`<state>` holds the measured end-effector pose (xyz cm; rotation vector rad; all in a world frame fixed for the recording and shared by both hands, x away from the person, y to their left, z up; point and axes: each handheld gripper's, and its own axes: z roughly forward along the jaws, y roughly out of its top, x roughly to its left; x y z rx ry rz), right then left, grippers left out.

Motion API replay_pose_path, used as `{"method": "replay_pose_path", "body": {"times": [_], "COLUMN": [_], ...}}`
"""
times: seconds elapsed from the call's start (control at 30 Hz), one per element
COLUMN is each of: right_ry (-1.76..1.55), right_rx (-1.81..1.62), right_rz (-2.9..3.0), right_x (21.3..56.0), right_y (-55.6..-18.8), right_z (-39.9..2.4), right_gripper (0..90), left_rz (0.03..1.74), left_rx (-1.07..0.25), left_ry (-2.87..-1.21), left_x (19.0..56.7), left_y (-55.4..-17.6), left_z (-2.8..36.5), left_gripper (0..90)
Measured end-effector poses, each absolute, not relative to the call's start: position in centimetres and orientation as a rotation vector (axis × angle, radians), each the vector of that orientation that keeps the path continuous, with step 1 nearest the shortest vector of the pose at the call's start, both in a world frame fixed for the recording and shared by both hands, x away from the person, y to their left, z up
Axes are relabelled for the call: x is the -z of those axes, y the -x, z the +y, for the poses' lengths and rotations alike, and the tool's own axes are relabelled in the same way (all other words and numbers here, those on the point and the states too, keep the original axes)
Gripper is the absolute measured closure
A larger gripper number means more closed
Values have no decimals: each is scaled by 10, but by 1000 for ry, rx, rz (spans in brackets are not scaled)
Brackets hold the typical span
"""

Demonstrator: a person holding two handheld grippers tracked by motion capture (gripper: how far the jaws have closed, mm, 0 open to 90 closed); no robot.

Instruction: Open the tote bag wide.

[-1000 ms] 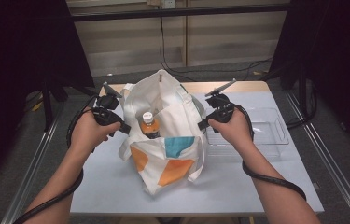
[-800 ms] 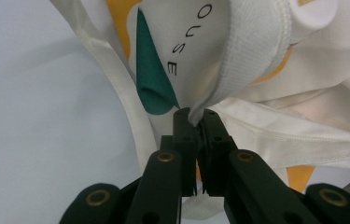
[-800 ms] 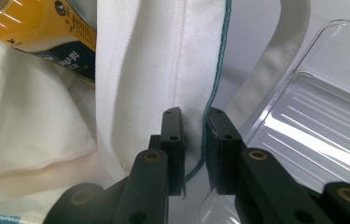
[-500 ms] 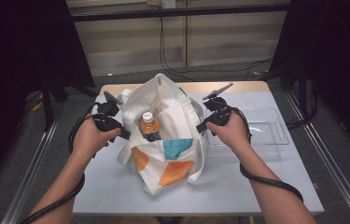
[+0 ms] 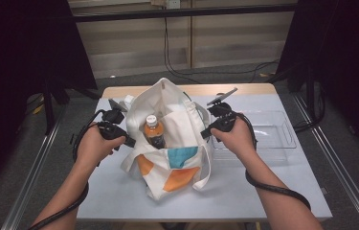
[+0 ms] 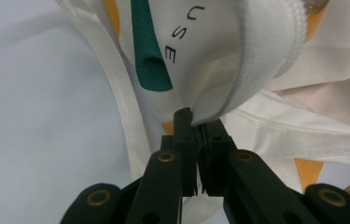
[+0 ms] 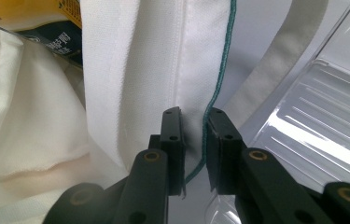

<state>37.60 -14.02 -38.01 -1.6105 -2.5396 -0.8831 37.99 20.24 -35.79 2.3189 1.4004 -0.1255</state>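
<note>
A white tote bag [image 5: 167, 158] with orange and teal patches stands in the middle of the table, its mouth spread wide. A bottle [image 5: 152, 130] with an orange cap stands upright inside. My left gripper [image 5: 128, 142] is shut on the bag's left rim; in the left gripper view the jaws [image 6: 196, 120] pinch a folded white hem of the bag [image 6: 219, 42]. My right gripper [image 5: 205, 134] is shut on the right rim; its jaws [image 7: 194, 114] clamp the teal-stitched edge of the bag [image 7: 130, 70]. The bottle's yellow and dark label [image 7: 46, 23] shows behind that edge.
A clear plastic tray [image 5: 273, 136] lies on the pale table [image 5: 244, 191] just right of the bag, close under my right gripper [image 7: 317, 116]. Bag straps hang loose on both sides. Dark stands flank the table, with floor and cables beyond its far edge.
My left hand has sunk a little with the bag's left rim, so that side sits lower. The right hand has kept still. Both grips are unchanged.
</note>
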Motion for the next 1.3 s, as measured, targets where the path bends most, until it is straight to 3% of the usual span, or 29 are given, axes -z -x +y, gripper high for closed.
{"method": "replay_pose_path", "body": {"times": [1.3], "right_ry": [1571], "right_rx": [847], "right_rz": [-2553], "right_x": [408], "right_y": [-364], "right_z": [-120], "right_gripper": [783], "left_rz": [1370], "left_rx": [160], "left_ry": [-2319], "left_x": [385], "left_y": [-370], "left_z": [209], "left_gripper": [869]}}
